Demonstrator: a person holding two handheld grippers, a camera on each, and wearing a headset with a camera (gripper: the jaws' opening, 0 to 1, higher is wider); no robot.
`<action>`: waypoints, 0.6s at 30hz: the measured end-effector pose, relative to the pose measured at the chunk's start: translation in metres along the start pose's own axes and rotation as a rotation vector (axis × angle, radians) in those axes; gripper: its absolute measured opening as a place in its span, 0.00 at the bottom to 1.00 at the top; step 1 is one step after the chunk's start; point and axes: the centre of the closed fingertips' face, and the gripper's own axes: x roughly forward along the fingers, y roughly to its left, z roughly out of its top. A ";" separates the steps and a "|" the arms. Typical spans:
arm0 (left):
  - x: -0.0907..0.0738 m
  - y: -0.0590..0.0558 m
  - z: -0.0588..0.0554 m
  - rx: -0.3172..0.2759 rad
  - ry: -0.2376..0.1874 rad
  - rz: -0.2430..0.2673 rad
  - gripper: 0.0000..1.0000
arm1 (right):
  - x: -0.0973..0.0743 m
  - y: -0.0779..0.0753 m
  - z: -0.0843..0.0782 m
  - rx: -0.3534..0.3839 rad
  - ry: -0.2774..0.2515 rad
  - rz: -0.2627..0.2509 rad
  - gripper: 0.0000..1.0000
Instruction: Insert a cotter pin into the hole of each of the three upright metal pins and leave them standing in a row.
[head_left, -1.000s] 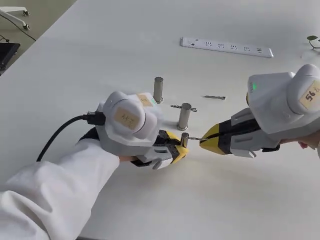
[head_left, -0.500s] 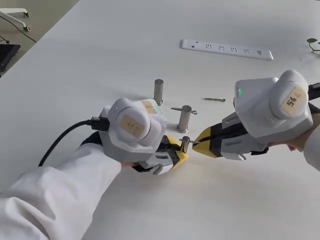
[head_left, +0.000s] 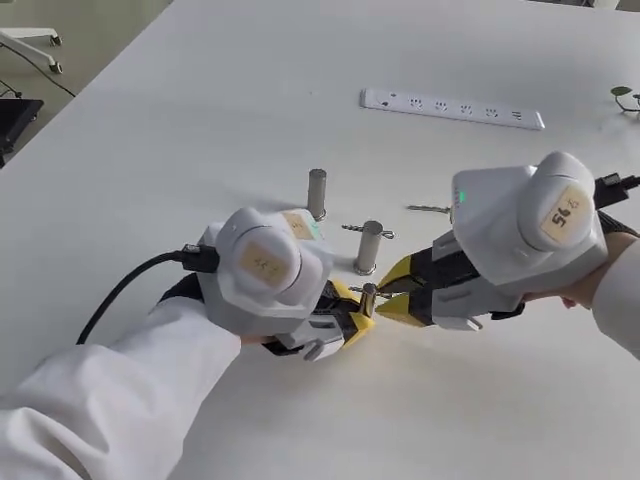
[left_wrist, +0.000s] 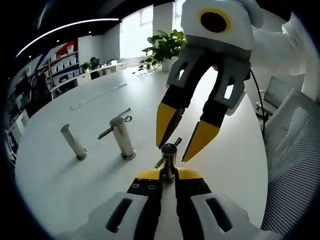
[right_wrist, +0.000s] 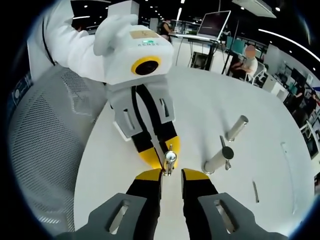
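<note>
Left tongs (head_left: 360, 310) clamped on the near pin (head_left: 368, 297), holding it upright mid-surface. Right tongs (head_left: 385, 295) have closed in over the last second. The bare stretch of cotter pin seen between them and the pin before is gone, and the tips now sit right at the pin. It reads as pushed through. The middle pin (head_left: 369, 247) already carries one, the far pin (head_left: 316, 193) is bare, and a spare cotter pin (head_left: 428, 208) lies on the side toward the right edge. So likely two of three are done. The left sleeve comes in from the near-left corner with the forearm low. The right hand comes from the right edge, with the tool angled down toward the pin.

Left gripper view: own tongs (left_wrist: 169, 175) shut around the shaft of the near pin (left_wrist: 169, 160). The cotter pin (left_wrist: 176, 143) pokes out both sides of its head. Right tongs (left_wrist: 178, 147) are clearly apart, straddling the head. Middle pin (left_wrist: 123, 138) and far pin (left_wrist: 73, 142) stand in line behind.

Right gripper view: own tongs (right_wrist: 171, 175) show a gap, with the near pin (right_wrist: 170, 160) just ahead of it. Left tongs (right_wrist: 160, 152) grip it from the opposite side. Middle pin (right_wrist: 218, 160), far pin (right_wrist: 236, 128) and the spare (right_wrist: 255, 191) lie further out.
</note>
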 end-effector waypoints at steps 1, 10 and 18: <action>0.000 0.000 0.000 0.001 0.001 0.000 0.07 | -0.001 0.001 -0.001 -0.001 0.001 0.002 0.14; 0.000 0.002 0.000 -0.003 0.004 0.003 0.07 | -0.012 0.004 -0.001 0.050 -0.024 0.011 0.00; 0.000 0.002 0.000 -0.003 0.001 0.002 0.07 | -0.011 0.002 0.005 0.061 -0.034 0.004 0.00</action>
